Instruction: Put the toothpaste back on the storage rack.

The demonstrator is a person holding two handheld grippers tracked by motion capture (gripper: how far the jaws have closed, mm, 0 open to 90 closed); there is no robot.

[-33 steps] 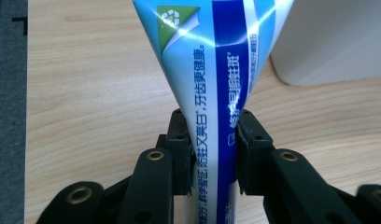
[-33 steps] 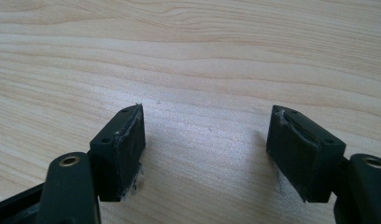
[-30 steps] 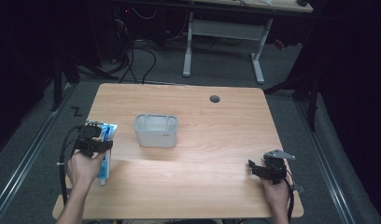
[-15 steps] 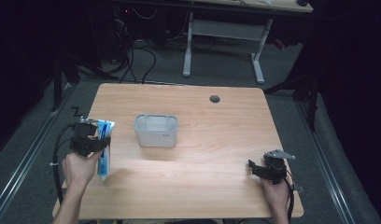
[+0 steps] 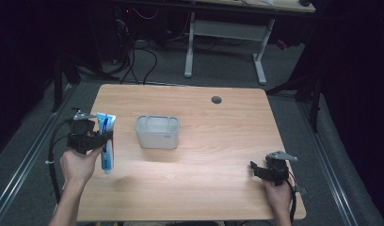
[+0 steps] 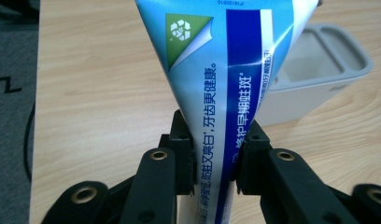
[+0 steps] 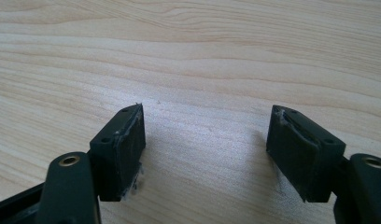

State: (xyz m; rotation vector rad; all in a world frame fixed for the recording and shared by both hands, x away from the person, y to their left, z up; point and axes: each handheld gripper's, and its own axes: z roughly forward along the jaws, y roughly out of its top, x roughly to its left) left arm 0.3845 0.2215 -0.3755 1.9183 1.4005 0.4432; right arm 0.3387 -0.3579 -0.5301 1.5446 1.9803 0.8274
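A blue and white toothpaste tube [image 5: 106, 141] hangs lifted off the wooden table [image 5: 218, 127] at its left side, crimped end up. My left gripper [image 5: 93, 140] is shut on the tube's lower half. In the left gripper view the two pads [image 6: 183, 156] squeeze the tube [image 6: 226, 84], which rises wide and flat above them. A pale grey two-compartment holder [image 5: 157, 131] stands just right of the tube, seen again in the left gripper view [image 6: 314, 70]. My right gripper [image 5: 263, 170] rests near the table's front right, jaws open over bare wood [image 7: 205, 154].
A round cable hole [image 5: 216, 99] sits at the table's back right. Behind the table stands a white desk frame [image 5: 228, 37] with cables on the dark floor. Grey carpet borders the table's left edge [image 6: 11, 93].
The left hand has lifted the toothpaste tube up from the table and a little leftward. The right gripper has stayed where it was.
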